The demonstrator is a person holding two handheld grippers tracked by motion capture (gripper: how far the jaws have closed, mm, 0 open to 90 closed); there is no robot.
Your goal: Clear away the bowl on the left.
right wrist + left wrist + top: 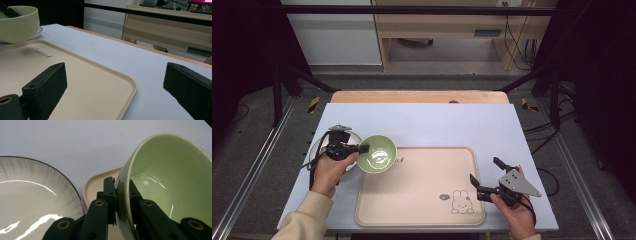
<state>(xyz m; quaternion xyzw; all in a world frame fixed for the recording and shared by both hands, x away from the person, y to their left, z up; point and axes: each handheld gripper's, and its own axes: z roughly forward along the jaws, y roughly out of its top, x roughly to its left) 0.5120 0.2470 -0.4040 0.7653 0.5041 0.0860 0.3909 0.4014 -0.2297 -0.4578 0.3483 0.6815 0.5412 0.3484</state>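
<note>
Green bowl is pinched at its left rim by the left gripper, one jaw inside the wall and one outside, clear in the left gripper view, where the bowl sits tilted against the jaws. It hangs over the top-left corner of the beige tray, just beside the white plate with the dark edge; can't tell if its base touches the tray or is lifted clear. Right gripper is released, jaws spread wide and holding nothing, parked at the tray's right edge near the rabbit print, well apart from the bowl. Judgement: bowl looks mid-transfer between plate and tray. Risks: the grip is on a thin, glossy, curved rim off to one side, so the bowl's weight could swing it around the pinch and it may slip out or tip further. If lowered while tilted, the base could catch the tray's raised lip or knock the plate close by. The right gripper is too far off to steady it.
</note>
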